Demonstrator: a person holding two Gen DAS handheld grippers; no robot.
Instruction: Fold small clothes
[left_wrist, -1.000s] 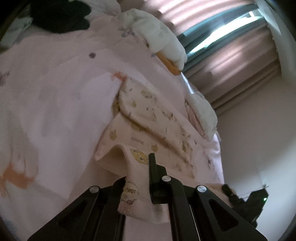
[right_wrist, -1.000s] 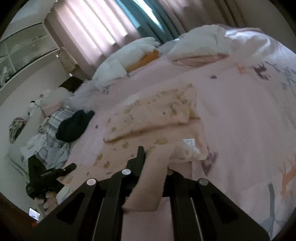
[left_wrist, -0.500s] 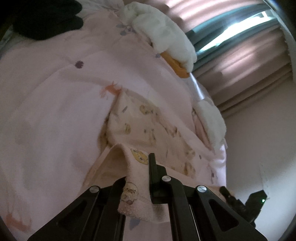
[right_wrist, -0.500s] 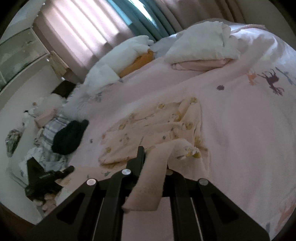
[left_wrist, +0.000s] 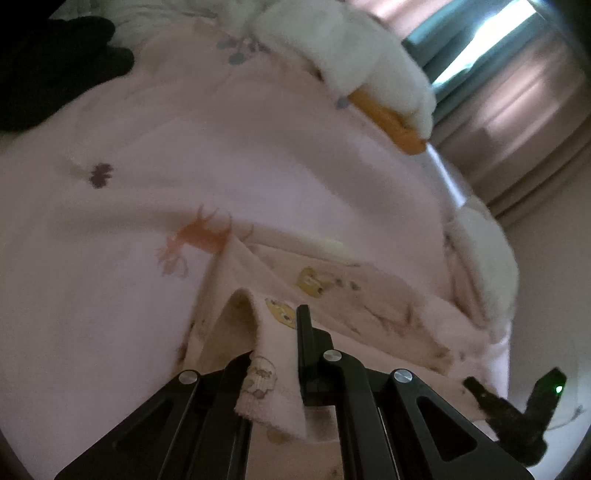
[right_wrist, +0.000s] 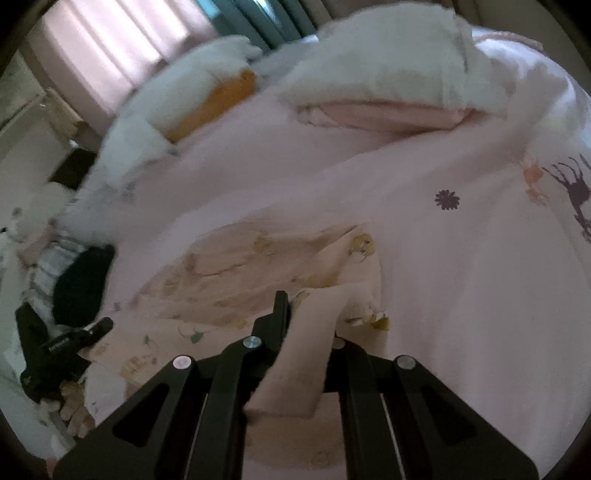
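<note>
Left gripper: clenched on one edge of the printed garment; cloth hangs out between the jaws.
Right gripper: clenched on another edge of the same garment; a plain pink flap droops from the jaws.
Garment: small, cream-pink, bear print; near edge lifted and doubled over, the rest lying on the bed.
Bed: pink sheet with deer and flower prints.
Farther left: black cloth on the bed.
Far end: white pillows, orange cushion, curtains behind.

Black garment cut off by the frame edge (blurred too)
</note>
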